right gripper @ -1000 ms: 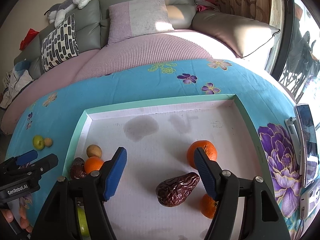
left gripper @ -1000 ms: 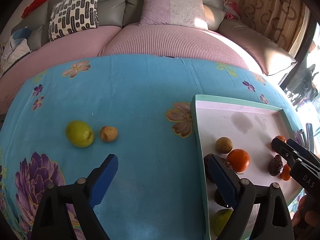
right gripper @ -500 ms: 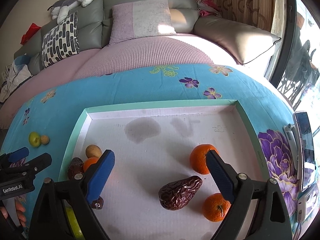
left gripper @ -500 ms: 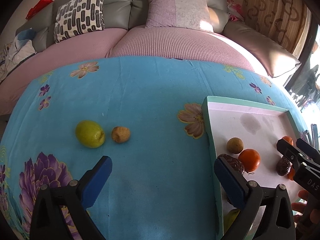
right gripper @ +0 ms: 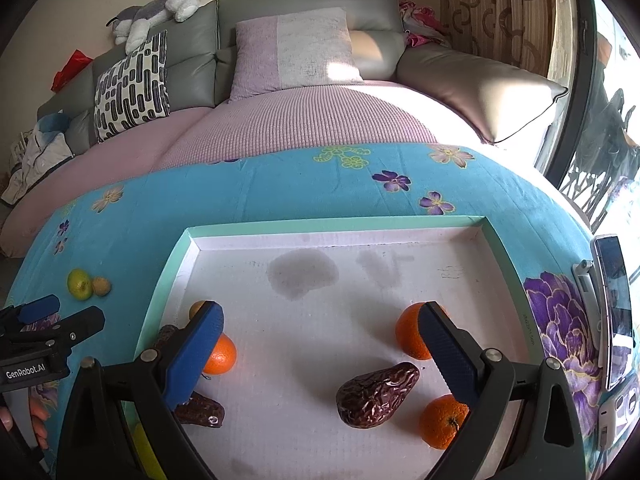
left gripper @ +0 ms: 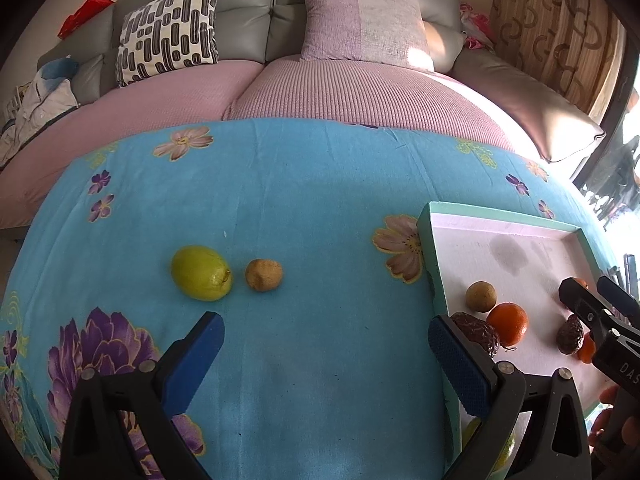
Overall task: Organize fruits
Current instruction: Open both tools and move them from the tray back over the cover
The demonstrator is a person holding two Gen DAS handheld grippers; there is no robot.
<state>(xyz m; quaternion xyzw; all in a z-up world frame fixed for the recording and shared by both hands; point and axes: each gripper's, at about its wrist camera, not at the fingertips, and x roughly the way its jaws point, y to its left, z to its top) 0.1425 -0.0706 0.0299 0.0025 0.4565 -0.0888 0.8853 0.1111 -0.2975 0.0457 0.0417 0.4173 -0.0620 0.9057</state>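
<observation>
Blue-padded fingers on my left gripper [left gripper: 324, 354] and right gripper [right gripper: 320, 340] both gape wide, empty; lemon [left gripper: 201, 273] lies left of the tray [left gripper: 427, 236], on the cloth [left gripper: 312, 184].

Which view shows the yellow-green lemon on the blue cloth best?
The left wrist view: the yellow-green lemon lies large and unobstructed beside a small brown fruit. The right wrist view shows it tiny at the left edge.

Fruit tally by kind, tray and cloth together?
Oranges: 3
Dark wrinkled fruits: 3
Small tan round fruits: 2
Yellow-green fruits: 2, one in the tray mostly hidden
Total: 10
</observation>
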